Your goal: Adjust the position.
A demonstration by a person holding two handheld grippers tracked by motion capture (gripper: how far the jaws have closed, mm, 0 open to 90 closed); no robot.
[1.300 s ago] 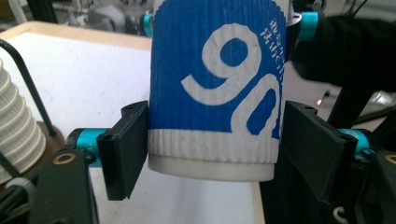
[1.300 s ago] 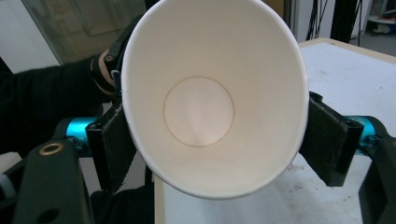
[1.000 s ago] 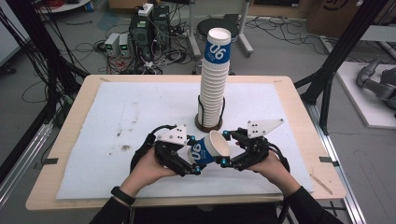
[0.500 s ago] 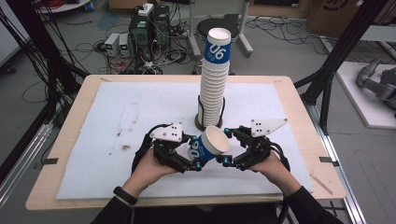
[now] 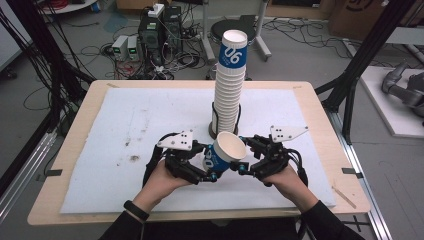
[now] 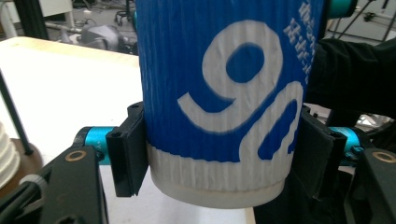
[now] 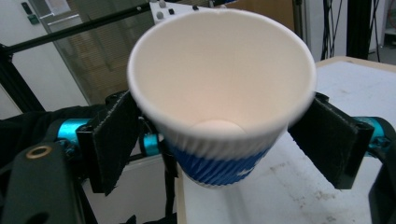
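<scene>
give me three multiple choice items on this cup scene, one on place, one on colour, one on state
1. Where does the cup stack stand?
A. at the table's near left corner
B. just behind the two grippers
C. on the floor

2. What colour is the held cup outside?
A. blue and white
B. red
C. black

3. How is the left gripper?
A. open, off the cup
B. shut on the cup
C. lying on the table

Answers: 1 B, the high view shows the stack rising past the hands, mid table. 2 A, the left gripper view shows a blue wall with white print and a white base. 3 B, both its jaws press the cup's sides.
</scene>
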